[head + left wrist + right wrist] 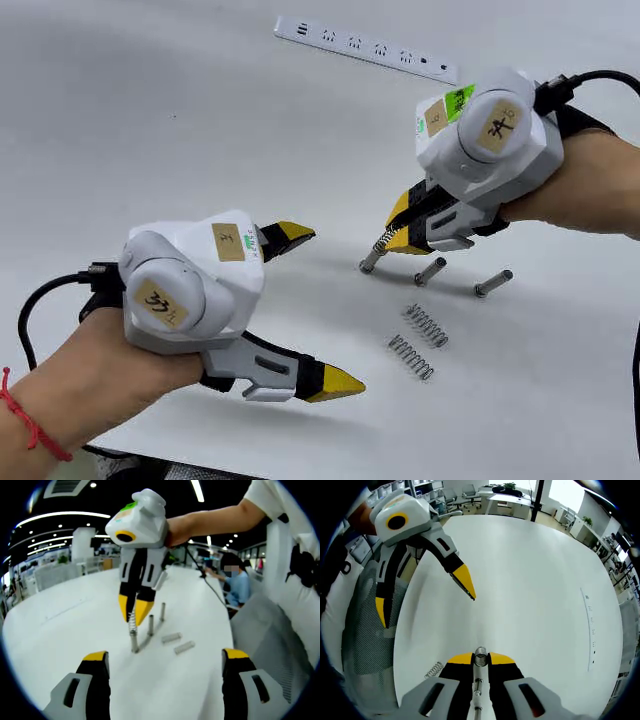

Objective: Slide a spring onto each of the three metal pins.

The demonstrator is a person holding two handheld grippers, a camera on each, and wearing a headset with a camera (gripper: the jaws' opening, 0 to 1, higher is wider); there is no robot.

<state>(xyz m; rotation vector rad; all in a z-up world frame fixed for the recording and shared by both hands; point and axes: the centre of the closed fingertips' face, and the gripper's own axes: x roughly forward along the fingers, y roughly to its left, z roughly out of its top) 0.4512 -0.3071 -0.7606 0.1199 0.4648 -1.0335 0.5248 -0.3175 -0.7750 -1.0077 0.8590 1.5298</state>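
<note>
Spring (383, 243) is being clamped between the closed fingers of the right gripper (397, 236), its lower end meeting the top of the nearest pin (371, 263), which is standing upright on the white bench (150, 120). Second pin (430, 271) and third pin (493, 283) are standing bare beside it. Two loose springs (425, 325) are lying flat on the bench near the pins. Left gripper (325, 308) is hovering well apart from the parts, fingers spread wide and holding nothing. Power strip (365, 47) is lying on the far side of the bench.
</note>
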